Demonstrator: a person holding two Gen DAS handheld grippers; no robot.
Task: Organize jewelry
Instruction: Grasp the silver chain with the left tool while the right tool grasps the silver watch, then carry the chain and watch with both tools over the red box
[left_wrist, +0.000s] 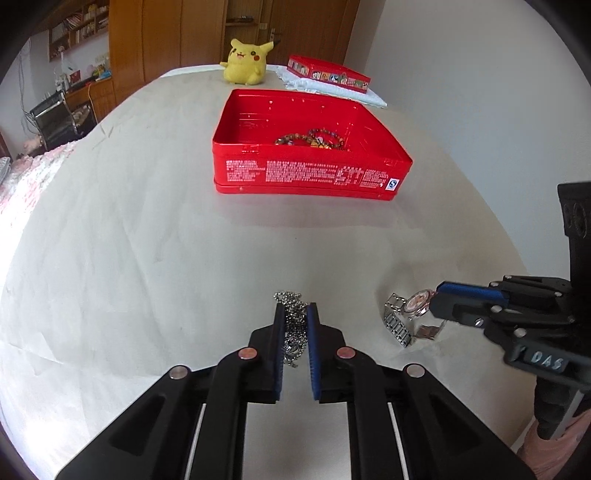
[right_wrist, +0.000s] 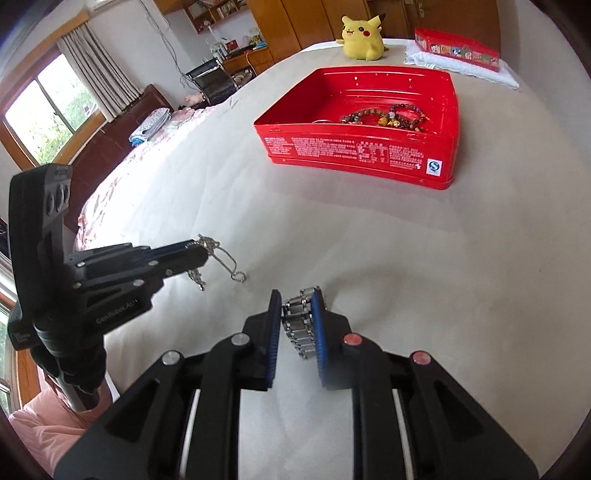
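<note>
Left gripper (left_wrist: 295, 314) clamps the ball-chain necklace (left_wrist: 293, 332), right gripper (right_wrist: 297, 304) clamps the wristwatch (right_wrist: 301, 325); the open red tin (left_wrist: 310, 177) lies straight ahead of both, well apart

Red tin (left_wrist: 310, 177) printed with white text on its side; brown, amber and purple beaded bracelets (right_wrist: 384, 118) inside. Silver chain necklace (left_wrist: 293, 332). Silver-link watch (left_wrist: 400, 325) with pink face. Black grippers, blue-padded fingers (left_wrist: 313, 350). Yellow plush (left_wrist: 245, 61), red cheeks. Beige bed sheet (left_wrist: 147, 221).
</note>
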